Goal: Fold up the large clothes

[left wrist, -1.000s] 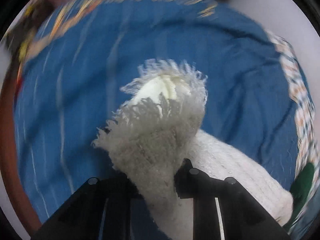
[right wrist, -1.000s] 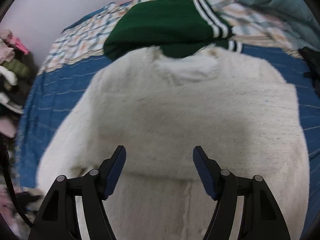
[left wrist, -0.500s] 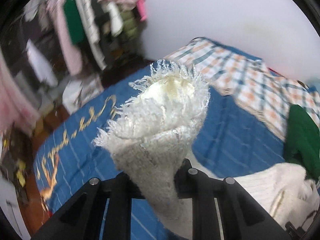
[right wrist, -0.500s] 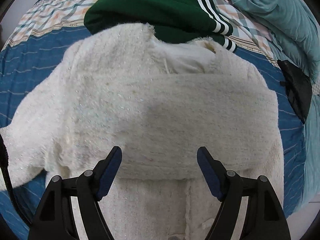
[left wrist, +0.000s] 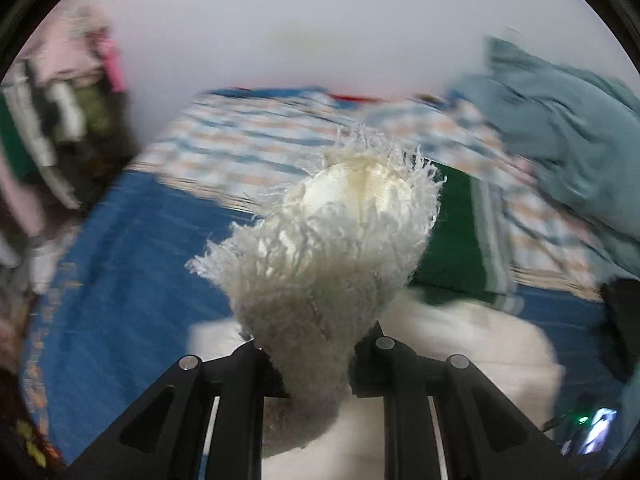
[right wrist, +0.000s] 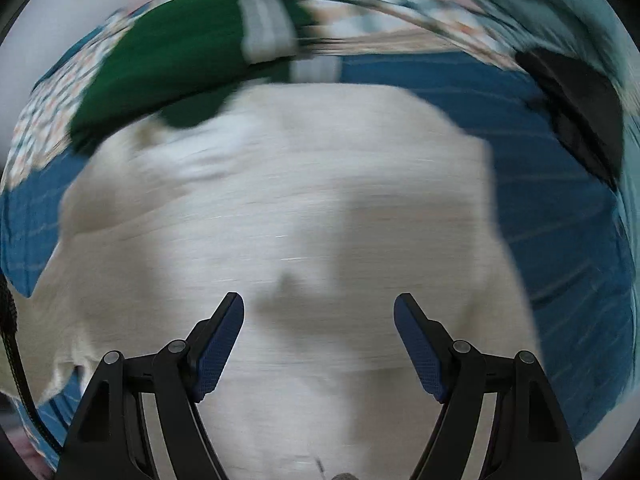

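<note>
Cream sleeve (left wrist: 332, 248) pinched in left claw (left wrist: 312, 344)
Right claw (right wrist: 319, 336) wide, empty — lay the cuff flat across the sweater (right wrist: 280, 208), unbunched.

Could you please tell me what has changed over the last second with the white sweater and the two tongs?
The left tongs have lifted the fringed cuff off the blue bedspread and swung it toward the green garment and the sweater body. Nothing was grasped or released. The right tongs stay open above the white sweater.
</note>
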Motion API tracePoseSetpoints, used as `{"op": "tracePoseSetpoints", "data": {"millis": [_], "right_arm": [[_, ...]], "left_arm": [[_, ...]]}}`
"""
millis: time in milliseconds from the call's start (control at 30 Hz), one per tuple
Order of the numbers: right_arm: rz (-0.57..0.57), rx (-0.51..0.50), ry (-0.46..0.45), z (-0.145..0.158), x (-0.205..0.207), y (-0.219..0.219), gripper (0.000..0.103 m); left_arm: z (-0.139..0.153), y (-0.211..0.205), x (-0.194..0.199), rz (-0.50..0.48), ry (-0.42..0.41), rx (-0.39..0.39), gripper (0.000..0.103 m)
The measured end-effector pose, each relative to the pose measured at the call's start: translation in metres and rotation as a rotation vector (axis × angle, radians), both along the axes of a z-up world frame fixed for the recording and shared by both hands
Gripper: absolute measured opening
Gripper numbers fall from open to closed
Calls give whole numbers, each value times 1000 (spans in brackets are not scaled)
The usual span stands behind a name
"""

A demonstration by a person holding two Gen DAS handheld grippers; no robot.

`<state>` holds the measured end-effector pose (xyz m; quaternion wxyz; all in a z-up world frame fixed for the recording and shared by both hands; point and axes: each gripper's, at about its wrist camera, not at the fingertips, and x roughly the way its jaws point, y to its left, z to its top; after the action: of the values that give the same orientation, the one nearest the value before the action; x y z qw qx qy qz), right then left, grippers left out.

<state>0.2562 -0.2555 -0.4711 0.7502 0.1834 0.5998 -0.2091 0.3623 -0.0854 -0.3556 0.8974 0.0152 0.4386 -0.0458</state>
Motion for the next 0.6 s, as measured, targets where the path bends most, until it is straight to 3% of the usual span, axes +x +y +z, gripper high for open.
{"op": "tracePoseSetpoints", "data": {"millis": [200,333,400,433,467,500,600], "right_arm": [[-139,3,27,-5,-54,-113,79],[-187,16,51,-17,-89,-172,79],[-192,59,52,-23,-105,-197,79],[-192,78,51,-26,-110,-209,79],[-192,106,37,-26,-116,-218,79],[-190,144,18,-26,-120,-228,79],[-163,254,-37,-25,-128,-249,79]], "left_arm": [[-77,-149,-23,-192,181,-23,14],[-129,-217,-50,-287,258,94,20],[-144,-228,-61,-308,276,132,32],[-147,-232,-63,-317,293,120,57],[-150,-234,-64,-324,315,102,89],[-149,-233,-66,-324,323,86,95],[-134,-222,-70,-300,307,49,95]]}}
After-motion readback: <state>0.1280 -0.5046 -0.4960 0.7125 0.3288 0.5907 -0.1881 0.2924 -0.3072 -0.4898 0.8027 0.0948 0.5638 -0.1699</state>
